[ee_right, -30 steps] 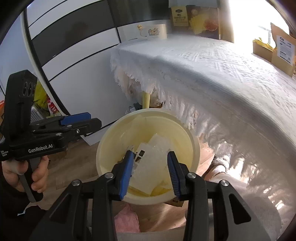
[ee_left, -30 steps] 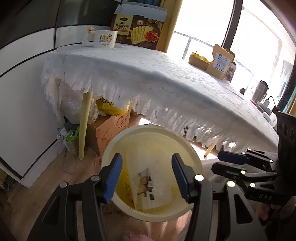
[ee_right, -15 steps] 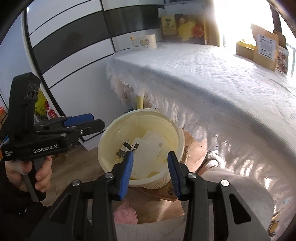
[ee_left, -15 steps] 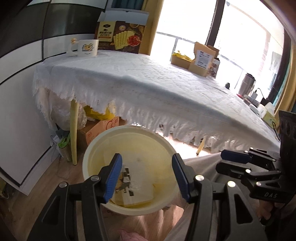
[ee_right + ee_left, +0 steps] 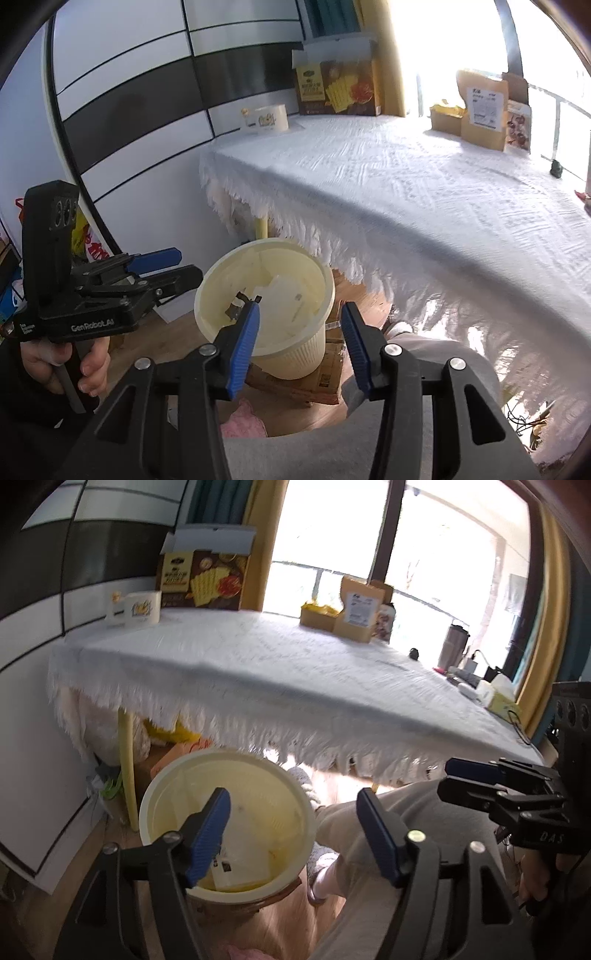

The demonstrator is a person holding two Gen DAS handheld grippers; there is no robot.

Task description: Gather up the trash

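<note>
Both grippers have just been widening and hold nothing: the left gripper (image 5: 293, 834) gapes broadly, the right gripper (image 5: 299, 345) about halfway. The cream waste bin (image 5: 295, 354) sits on the floor beside the tablecloth's (image 5: 280, 679) fringed near edge, with white wrappers (image 5: 286, 301) inside. Risk: swinging back toward the table, a finger could snag that fringe and drag the cloth.

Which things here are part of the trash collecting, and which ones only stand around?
Belong to the job:
- yellow bin
- white wrappers inside it
- left tongs, open and empty
- right tongs, open and empty

Just standing around:
- cracker box
- mug
- cardboard boxes
- table
</note>
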